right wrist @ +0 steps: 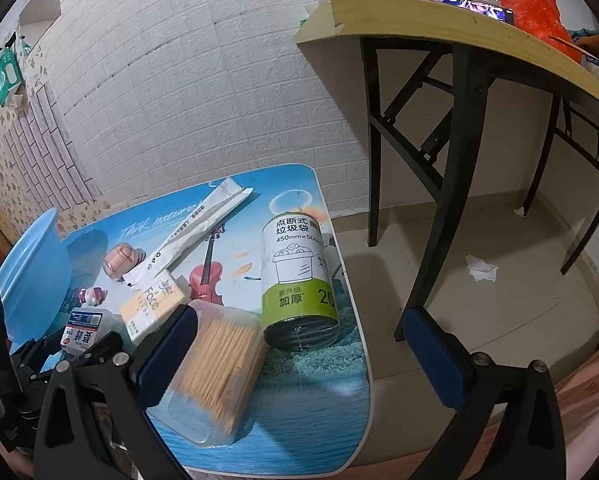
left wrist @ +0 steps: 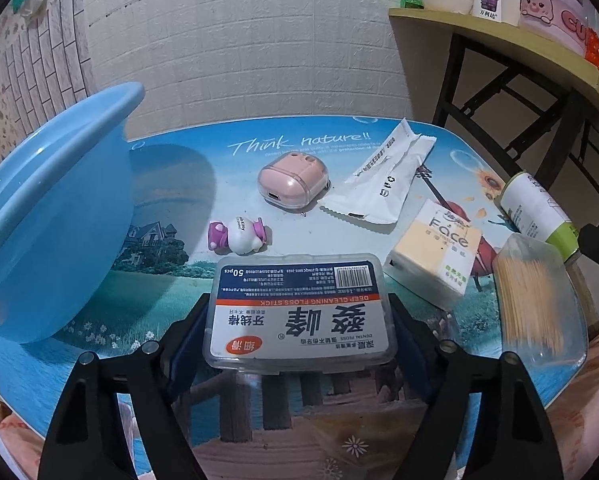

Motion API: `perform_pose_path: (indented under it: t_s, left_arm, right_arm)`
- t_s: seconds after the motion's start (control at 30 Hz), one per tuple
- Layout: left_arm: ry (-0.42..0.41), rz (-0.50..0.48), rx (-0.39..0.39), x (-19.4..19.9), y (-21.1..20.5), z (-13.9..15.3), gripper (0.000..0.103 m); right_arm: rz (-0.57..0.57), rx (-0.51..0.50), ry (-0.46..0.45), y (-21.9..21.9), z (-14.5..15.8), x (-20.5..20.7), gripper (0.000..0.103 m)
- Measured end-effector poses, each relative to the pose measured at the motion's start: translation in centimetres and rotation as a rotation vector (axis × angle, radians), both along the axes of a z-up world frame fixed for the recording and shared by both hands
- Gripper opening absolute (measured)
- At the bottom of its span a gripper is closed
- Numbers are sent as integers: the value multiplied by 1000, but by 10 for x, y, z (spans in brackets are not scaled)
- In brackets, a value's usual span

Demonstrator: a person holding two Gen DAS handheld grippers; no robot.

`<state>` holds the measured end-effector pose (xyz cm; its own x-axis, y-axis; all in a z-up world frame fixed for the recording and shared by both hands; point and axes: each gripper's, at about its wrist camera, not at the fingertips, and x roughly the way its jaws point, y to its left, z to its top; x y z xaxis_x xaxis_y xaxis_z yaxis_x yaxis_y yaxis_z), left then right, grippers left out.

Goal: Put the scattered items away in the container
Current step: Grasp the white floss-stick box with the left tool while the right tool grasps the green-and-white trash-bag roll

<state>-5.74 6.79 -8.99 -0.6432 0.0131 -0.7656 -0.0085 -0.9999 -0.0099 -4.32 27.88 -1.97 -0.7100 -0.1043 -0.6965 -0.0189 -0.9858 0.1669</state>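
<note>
Clear floss box (left wrist: pixel 299 312) between closing left tongs (left wrist: pixel 299 334); right tongs (right wrist: pixel 303 344) agape.

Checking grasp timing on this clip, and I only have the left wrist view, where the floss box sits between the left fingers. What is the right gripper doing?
Observer: The right gripper is open wide and holds nothing. One of its fingers is beside the toothpick box.
Operator: And its other finger?
Observer: It hangs past the edge of the table, over the floor.
Operator: Anything down there?
Observer: A crumpled white tissue lies on the floor under the side table.
</note>
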Motion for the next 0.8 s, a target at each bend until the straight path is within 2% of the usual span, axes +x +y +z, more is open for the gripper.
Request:
perform_pose_path:
  t_s: [0.33, 0.63, 0.8]
  left_arm:
    - [35, 9, 35, 3, -13, 11, 79]
    - [52, 12, 50, 6, -22, 21, 79]
    - [59, 13, 57, 7, -25, 24, 79]
  right_arm:
    - [-8, 26, 12, 2, -2, -11, 103]
    - [21, 62, 38, -7, -8, -39, 103]
    - [25, 34, 42, -7, -11, -50, 97]
